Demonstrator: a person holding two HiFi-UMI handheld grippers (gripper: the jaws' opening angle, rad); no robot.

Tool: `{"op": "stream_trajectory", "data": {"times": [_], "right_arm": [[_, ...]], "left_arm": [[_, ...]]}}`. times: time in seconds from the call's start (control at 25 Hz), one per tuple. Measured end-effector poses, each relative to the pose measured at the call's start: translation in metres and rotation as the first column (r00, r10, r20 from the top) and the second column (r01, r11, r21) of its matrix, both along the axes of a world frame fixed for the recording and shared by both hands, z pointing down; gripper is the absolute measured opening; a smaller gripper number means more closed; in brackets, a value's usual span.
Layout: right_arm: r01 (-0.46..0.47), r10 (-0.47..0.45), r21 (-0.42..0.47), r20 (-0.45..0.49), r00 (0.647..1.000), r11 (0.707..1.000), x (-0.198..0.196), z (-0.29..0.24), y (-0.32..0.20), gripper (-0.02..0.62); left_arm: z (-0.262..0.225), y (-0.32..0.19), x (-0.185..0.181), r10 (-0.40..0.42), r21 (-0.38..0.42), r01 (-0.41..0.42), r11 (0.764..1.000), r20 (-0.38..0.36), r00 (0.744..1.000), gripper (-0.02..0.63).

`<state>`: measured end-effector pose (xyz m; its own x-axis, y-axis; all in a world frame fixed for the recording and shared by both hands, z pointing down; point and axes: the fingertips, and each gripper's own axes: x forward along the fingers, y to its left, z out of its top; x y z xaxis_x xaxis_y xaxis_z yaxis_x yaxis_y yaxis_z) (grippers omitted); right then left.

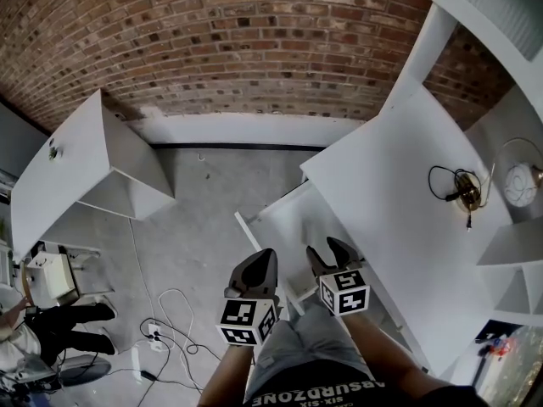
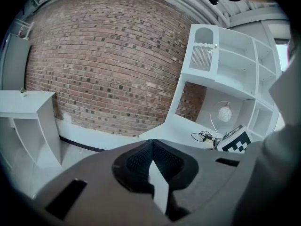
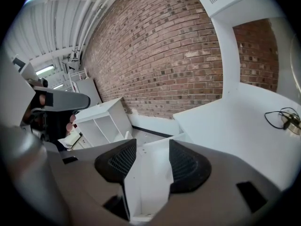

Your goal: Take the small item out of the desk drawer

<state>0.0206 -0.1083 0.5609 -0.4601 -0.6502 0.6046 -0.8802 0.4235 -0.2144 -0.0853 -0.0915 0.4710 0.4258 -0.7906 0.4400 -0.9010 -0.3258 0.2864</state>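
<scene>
The white desk drawer (image 1: 293, 220) stands pulled out from under the desk top (image 1: 399, 227). Its bare white inside shows between my right gripper's jaws as the drawer (image 3: 151, 173); no small item is visible in the part I can see. My right gripper (image 1: 333, 256) hangs open over the drawer's near end, and in its own view the right gripper (image 3: 151, 163) has its pads well apart. My left gripper (image 1: 254, 271) floats just left of the drawer, over the floor. In its own view the left gripper (image 2: 150, 145) has its pads met at the tips with nothing held.
A coiled black cable with a small brass lamp base (image 1: 462, 189) lies on the desk, next to a globe lamp (image 1: 519, 183). A white shelf unit (image 1: 85, 168) stands at the left. Cords and a power strip (image 1: 157, 333) lie on the floor. A person (image 1: 51, 325) sits at lower left.
</scene>
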Motion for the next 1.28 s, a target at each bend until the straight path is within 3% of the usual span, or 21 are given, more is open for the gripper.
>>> {"op": "stream_trajectory", "data": {"times": [1.28], "right_arm": [[-0.059, 0.028, -0.268, -0.117, 0.993, 0.962, 0.008, 0.172, -0.055, 0.206]], "left_arm": [[0.086, -0.052, 0.002, 0.055, -0.138, -0.054, 0.989, 0.005, 0.998, 0.006]]}}
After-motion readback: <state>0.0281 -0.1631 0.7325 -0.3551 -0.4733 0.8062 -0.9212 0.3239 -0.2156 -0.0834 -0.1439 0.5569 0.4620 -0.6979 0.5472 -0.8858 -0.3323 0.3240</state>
